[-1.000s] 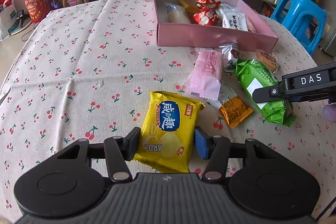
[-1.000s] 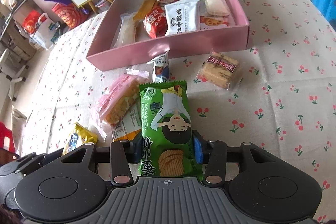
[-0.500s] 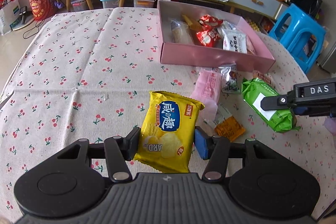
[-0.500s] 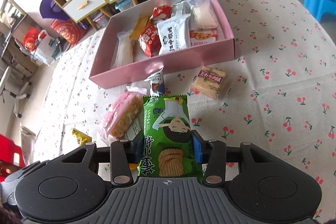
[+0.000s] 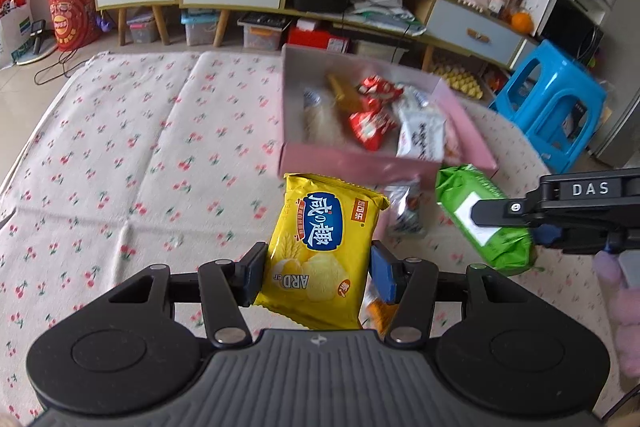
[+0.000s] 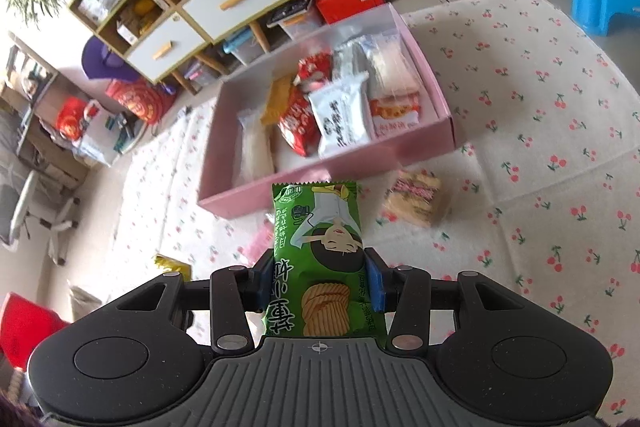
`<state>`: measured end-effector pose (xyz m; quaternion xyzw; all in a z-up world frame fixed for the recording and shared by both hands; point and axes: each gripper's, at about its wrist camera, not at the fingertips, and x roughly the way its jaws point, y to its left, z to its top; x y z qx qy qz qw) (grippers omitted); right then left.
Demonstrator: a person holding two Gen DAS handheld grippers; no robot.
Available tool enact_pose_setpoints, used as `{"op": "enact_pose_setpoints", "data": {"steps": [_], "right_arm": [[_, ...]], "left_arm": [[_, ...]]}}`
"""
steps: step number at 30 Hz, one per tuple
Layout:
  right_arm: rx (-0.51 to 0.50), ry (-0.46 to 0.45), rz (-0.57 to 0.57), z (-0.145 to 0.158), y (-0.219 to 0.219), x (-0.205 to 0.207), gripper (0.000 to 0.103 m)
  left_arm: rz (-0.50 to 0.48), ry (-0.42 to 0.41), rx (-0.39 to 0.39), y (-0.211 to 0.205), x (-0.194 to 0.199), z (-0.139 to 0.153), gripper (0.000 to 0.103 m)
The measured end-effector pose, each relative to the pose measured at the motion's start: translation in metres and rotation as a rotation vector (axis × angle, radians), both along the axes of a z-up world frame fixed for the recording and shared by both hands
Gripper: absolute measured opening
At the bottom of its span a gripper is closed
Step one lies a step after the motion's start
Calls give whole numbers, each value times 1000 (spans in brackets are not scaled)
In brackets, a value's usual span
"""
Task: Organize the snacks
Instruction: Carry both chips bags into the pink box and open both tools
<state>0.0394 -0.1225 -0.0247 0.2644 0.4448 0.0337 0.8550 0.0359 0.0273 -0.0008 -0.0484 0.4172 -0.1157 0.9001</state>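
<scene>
Left wrist view: left gripper (image 5: pixel 318 273) clamps yellow packet (image 5: pixel 322 251), long axis forward; pink box (image 5: pixel 384 163) ahead, slightly right. Right gripper (image 6: pixel 320 285) clamps green packet (image 6: pixel 322 259); box directly ahead, nearer.

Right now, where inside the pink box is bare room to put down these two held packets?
The pink box is bare along its near wall, before the red packet, and in the far-left corner. Its right half is crowded around the white packet.

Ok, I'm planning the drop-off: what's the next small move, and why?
Probably carry both forward over the pink box and release. The left gripper grips the yellow chip bag, the right gripper the green cracker pack, both short of the box.
</scene>
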Motion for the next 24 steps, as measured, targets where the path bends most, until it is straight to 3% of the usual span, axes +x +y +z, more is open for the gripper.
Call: {"op": "enact_pose_setpoints", "data": {"steps": [6,14,24], "right_arm": [[20,-29,-22,9,-2,7,44],[60,-17,-67,8,-12,31,44],[48,-71,-46,10,-15,84,44]], "left_arm": [[14,8,-44,-4,12,1,50],[35,43,-105,-3,56,-2,50],[4,4,-78,-2,111,-5,50]]}}
